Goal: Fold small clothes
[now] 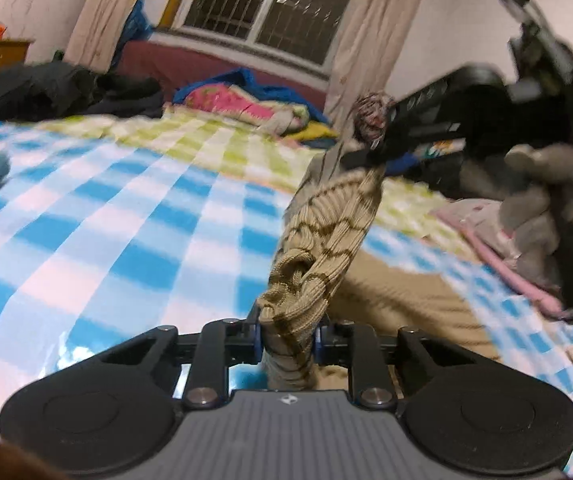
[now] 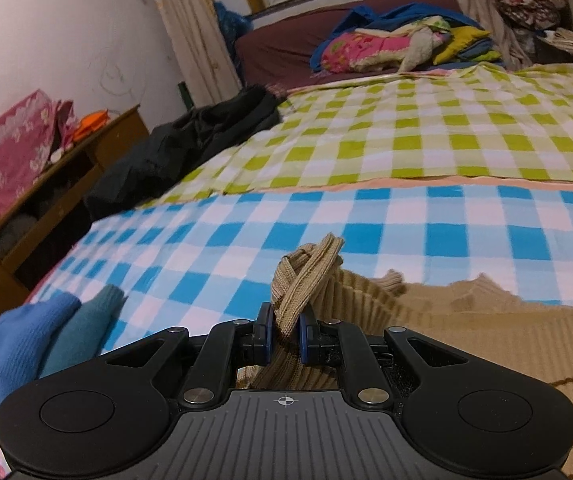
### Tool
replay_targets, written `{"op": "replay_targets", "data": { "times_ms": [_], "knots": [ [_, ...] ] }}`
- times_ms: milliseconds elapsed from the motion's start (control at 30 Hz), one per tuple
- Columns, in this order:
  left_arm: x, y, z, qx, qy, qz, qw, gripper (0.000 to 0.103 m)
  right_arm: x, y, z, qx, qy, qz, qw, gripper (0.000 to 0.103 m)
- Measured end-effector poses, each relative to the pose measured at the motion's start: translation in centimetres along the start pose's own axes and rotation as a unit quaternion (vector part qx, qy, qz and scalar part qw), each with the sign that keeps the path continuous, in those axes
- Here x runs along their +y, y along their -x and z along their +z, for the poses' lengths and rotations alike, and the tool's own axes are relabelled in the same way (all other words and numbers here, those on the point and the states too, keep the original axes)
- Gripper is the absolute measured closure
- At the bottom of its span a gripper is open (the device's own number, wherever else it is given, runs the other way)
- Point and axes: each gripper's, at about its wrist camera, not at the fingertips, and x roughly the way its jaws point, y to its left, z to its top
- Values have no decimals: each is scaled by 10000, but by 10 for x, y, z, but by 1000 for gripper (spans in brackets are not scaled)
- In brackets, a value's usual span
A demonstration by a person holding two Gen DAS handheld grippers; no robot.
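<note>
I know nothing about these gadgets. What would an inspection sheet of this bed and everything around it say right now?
Surface: blue-and-white checked bedsheet, with a green-and-white checked sheet beyond it.
Job's things: beige ribbed knit sweater with brown stripes, partly lifted; the rest lies on the bed.
Clutter: blue folded knitwear, black jacket, pink floral bedding pile.
Grippers: left gripper and right gripper each shut on the sweater.
Cables: nothing seen.
Surroundings: barred window, beige curtains, wooden shelf unit.
</note>
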Motion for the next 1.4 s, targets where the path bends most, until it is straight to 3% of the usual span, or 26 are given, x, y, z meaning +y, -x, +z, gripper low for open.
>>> {"op": "replay_targets", "data": {
  "times_ms": [367,633,1033,1400],
  "knots": [
    [-124,-16,16,-222,-1081,-858,9902,78,-94,58,18,-397,-576,-137,9975,91],
    [-190,-57,-10,145,-1627,-1194,9793,78,-169,77,3,-465,-979,-268,9938,91],
    [-227,-95,-61,607,-2512,-1065,9601,78,-251,55,-49,-153,-1479,-500,9876,91],
    [-233,-95,-75,671,-2699,-1203,9530,73,-253,67,-68,-362,-1553,-724,9845,84]
  ]
}}
